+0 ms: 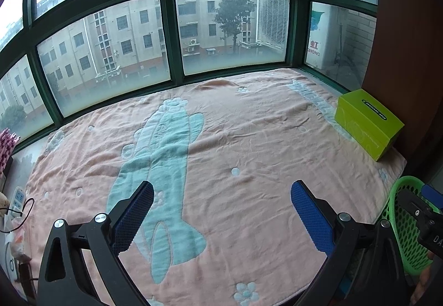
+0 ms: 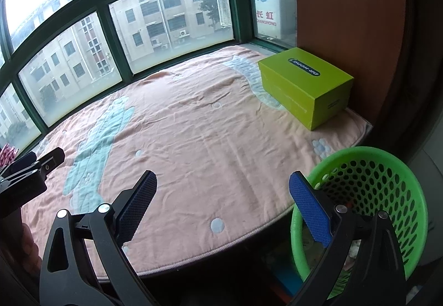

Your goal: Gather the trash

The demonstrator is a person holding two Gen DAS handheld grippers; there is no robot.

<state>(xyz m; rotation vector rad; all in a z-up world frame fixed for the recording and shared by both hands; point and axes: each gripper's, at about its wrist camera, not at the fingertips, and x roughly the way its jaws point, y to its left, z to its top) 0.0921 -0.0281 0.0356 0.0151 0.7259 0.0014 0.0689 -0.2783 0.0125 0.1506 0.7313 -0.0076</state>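
The left gripper (image 1: 222,195) hangs over the pink blanket with a pale blue cartoon figure (image 1: 221,140), its blue-padded tongs wide apart and holding nothing. The right gripper (image 2: 223,185) is also spread wide and empty, near the blanket's front edge. The round green plastic basket with holes (image 2: 387,181) stands just beside the bed's corner; pale scraps lie inside. A lime-green cardboard box (image 2: 304,82) sits on the blanket by the brown wall

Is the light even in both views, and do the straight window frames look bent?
Left wrist view: soft daylight, upper panes blown out white, window frames bowed by fisheye, corners dark. Right wrist view: same bending of the frames, blanket evenly lit without hard shadows, green basket sharp, wooden wall dim.
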